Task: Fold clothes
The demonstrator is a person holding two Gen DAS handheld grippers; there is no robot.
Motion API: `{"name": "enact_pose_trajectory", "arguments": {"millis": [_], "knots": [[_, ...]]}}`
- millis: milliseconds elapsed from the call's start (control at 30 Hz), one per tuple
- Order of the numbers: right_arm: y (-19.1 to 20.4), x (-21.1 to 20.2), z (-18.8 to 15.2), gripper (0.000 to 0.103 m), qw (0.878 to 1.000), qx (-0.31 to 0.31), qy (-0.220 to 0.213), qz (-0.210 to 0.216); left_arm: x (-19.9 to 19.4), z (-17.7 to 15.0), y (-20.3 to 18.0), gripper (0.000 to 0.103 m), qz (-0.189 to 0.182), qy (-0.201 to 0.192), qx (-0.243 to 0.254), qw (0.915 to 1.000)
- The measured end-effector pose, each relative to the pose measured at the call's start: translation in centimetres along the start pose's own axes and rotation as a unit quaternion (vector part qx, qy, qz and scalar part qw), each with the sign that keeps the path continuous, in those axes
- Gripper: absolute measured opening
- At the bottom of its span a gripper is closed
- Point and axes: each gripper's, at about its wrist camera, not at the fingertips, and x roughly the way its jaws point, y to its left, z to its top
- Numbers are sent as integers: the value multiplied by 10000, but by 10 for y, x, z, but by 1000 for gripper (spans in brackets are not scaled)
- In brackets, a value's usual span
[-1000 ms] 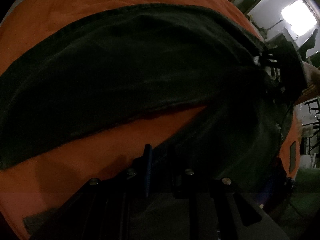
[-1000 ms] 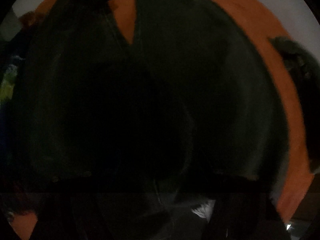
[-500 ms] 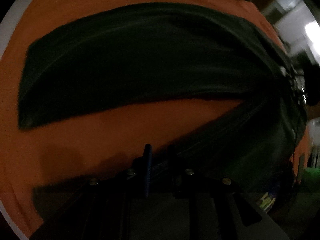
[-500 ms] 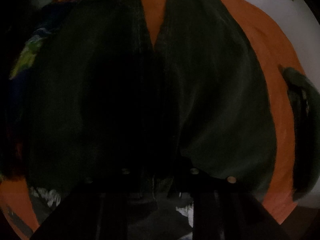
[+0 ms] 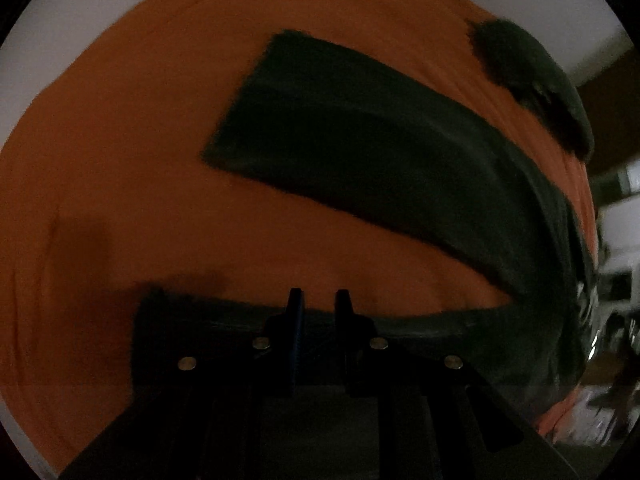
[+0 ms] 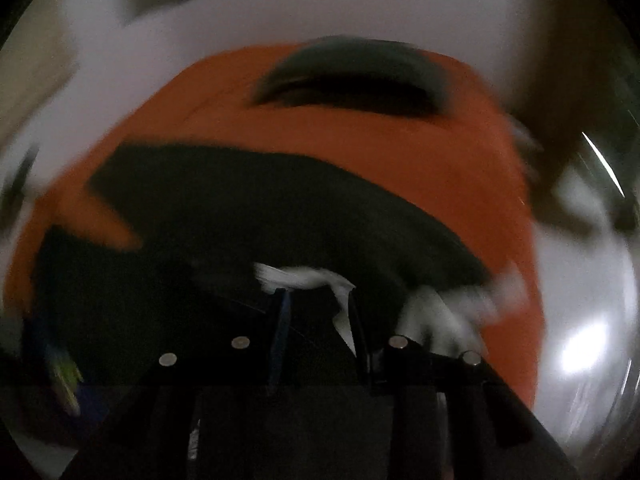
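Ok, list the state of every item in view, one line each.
Dark green trousers: spread across the orange cloth, one leg out flat, the other leg's hem at the left gripper.
Second dark garment: bunched near the cloth's far edge.
Orange cloth: laid flat.
Left gripper: nearly shut on the hem.
Right gripper: opening, white lining between its fingers.

Dim throughout, fisheye-bent and black at the corners; right wrist view smeared by motion blur, glare (image 6: 580,354) lower right, possibly a lamp's reflection.
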Motion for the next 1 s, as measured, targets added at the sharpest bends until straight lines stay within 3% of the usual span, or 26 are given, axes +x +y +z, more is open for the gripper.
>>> {"name": "enact_pose_trajectory", "arguments": {"millis": [67,167,200,267,367,433,533,633,733,867,1000], "knots": [[-36,-26,-35,29,9964,824,-136,-130,1,-9,20,17,-168,5,-365,9992],[-63,-41,-93,29,9835,1797,7,-223,-5,-25,58,17,-463,-30,-1045,9934],[-48,-41,-111,29,9795,1998,34,-243,-9,-29,71,17,-548,-55,-1269,9904],[-31,-59,-138,29,9693,2446,52,-255,-15,-41,99,21,-664,-122,-1769,9819],[-43,-47,-169,29,9522,3041,51,-281,-24,-66,147,26,-625,-215,-2591,9636],[-52,-30,-170,29,9433,3308,131,-255,-27,-84,172,33,-646,-236,-3020,9508],[-64,-27,-167,29,9390,3422,183,-273,-29,-109,188,36,-626,-245,-3275,9425],[-71,-29,-162,40,9393,3414,132,-325,-31,-133,202,38,-617,-266,-3500,9343],[-73,-30,-157,48,9368,3486,58,-285,-20,-143,201,52,-667,-185,-3513,9337],[-65,-19,-157,49,9368,3486,178,-213,1,-145,195,52,-778,87,-3500,9335],[-61,-20,-162,49,9383,3441,268,-197,10,-148,184,52,-873,275,-3323,9387]]}}
